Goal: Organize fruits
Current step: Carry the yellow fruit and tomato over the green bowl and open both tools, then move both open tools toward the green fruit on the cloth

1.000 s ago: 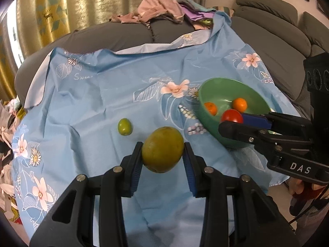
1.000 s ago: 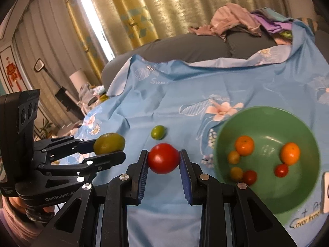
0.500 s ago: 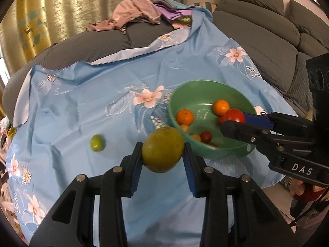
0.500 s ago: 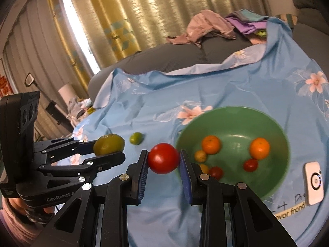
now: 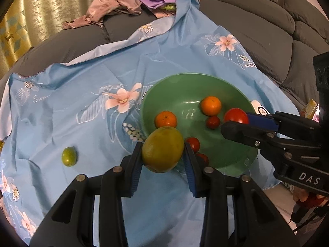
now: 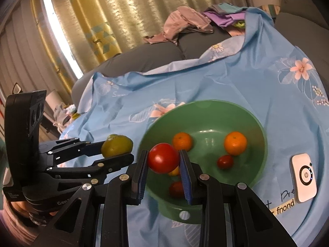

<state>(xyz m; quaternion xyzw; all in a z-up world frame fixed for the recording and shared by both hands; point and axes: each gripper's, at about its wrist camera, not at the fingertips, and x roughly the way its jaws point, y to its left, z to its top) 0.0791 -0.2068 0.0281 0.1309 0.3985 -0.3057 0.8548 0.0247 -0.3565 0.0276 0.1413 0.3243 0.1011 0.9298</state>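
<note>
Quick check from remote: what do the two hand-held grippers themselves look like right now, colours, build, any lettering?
Both match: matte black plastic linkages with silver rivets. The left hand-held gripper and right hand-held gripper have ridged blue pads inside their fingers. The right one's body reads "DAS" in white; the left one's shows "Gen". Each carries a black boxy module on its body.

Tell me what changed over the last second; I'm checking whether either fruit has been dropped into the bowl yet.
Neither has. Both hand-held grippers carried their fruit toward the green bowl, which now looms larger and nearer in both views. The left hand-held gripper stays shut on the yellow-green fruit, the right hand-held gripper on the red tomato. The small lime and the fruits in the bowl lie where they were.
</note>
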